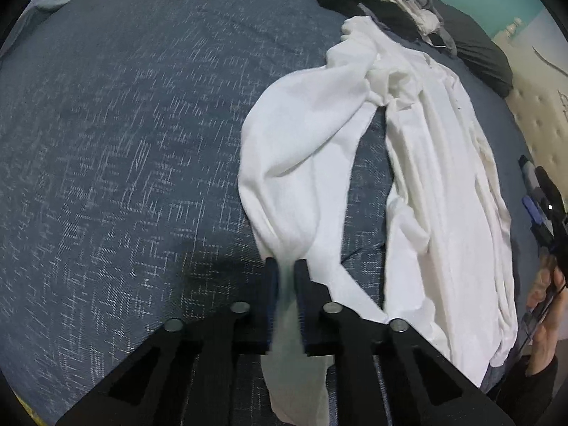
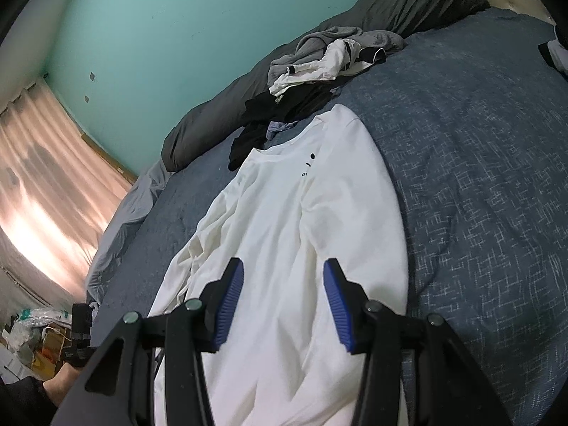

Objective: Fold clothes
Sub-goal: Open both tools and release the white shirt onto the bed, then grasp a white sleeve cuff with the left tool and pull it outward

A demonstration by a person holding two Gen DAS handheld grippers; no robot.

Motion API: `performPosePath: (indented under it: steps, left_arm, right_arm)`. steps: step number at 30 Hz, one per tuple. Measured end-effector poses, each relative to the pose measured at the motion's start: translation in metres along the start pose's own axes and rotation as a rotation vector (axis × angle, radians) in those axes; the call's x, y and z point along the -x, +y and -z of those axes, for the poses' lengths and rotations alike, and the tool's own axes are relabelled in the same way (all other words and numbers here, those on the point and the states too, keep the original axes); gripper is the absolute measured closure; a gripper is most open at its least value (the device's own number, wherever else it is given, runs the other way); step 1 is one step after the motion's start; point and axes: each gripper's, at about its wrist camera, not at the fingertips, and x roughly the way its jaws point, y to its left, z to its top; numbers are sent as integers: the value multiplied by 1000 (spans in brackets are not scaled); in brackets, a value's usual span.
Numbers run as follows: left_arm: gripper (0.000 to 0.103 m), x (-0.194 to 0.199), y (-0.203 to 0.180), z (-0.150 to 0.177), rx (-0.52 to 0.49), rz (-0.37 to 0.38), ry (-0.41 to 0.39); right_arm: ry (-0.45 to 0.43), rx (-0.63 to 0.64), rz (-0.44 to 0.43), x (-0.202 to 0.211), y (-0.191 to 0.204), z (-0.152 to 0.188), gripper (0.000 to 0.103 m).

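Open right hand-held gripper [image 2: 284,301] hovers over white shirt [image 2: 284,220] on bed [image 2: 479,177]

white long-sleeved shirt [image 2: 284,234] front up on blue bedspread, sleeve bunched, cuff pinched.

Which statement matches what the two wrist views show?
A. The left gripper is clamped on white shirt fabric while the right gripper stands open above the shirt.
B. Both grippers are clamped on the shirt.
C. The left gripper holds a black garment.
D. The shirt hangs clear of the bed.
A: the left gripper pinches a bunch of the white long-sleeved shirt, while the right gripper has its blue pads apart with nothing between them.
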Motion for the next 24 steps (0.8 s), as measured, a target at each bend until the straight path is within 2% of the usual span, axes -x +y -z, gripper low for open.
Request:
performPosePath:
  steps: [4,8,12,15,20,24]
  left_arm:
    - [98,18,-11,-8,-32,8,-40]
    - [98,43,-22,-22,-98,-55,-90]
    - [98,80,-18,-50,-160,-200,-152]
    - [98,96,-17,-69,-170,-293,-188]
    - [98,76,-44,-66,-306,-311,-132]
    - [98,36,-53,-56,-292,-231,-63]
  right_arm:
    - [1,-13,-4,0,-2,-1,56]
    - [1,-16,-6,0,-2,-1,56]
    - [-1,-22,-7,1,-3,-1,56]
    - [-2,-32,-10,0,-5,-1,56]
    - [7,-36,-7,-2,-5,0,56]
    - [7,-36,-6,-2,-6,0,56]
